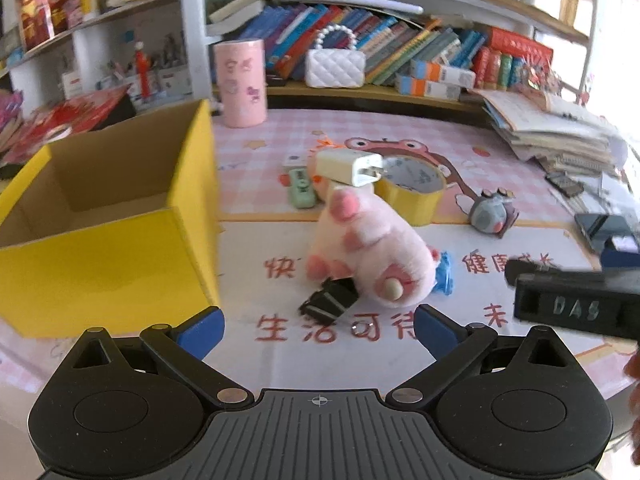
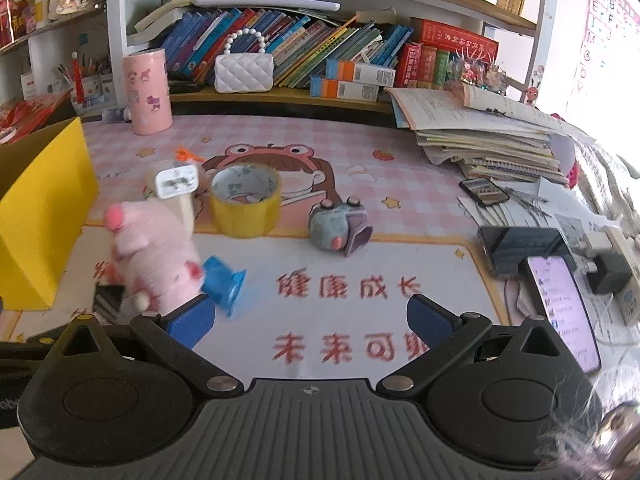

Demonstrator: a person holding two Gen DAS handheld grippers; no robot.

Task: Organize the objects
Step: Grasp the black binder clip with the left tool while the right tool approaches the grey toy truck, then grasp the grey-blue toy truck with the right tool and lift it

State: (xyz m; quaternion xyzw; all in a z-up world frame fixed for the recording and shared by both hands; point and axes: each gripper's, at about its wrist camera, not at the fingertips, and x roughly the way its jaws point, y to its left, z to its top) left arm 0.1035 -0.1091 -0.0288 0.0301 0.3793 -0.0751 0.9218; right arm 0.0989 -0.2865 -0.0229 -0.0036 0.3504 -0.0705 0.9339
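Two tongs, left [image 1: 319, 330] and right [image 2: 308, 318], gaped wide, holding nothing. Pink plush toy [image 1: 370, 248] lay on tabletop [image 1: 520, 184] at twelve o'clock of left tongs; yellow box [image 1: 100, 240] at ten o'clock; tape roll [image 2: 246, 200] beyond.

We see a yellow box [image 1: 108, 216], pink plush [image 1: 368, 248], yellow tape [image 2: 246, 200], and pink-checked mat [image 2: 400, 176].

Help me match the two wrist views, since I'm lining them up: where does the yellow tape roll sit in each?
Left wrist: yellow tape roll just right of centre, behind the pink plush toy.
Right wrist: the roll left of centre, upper middle.
Shared landmark: the grey mouse toy to its right.
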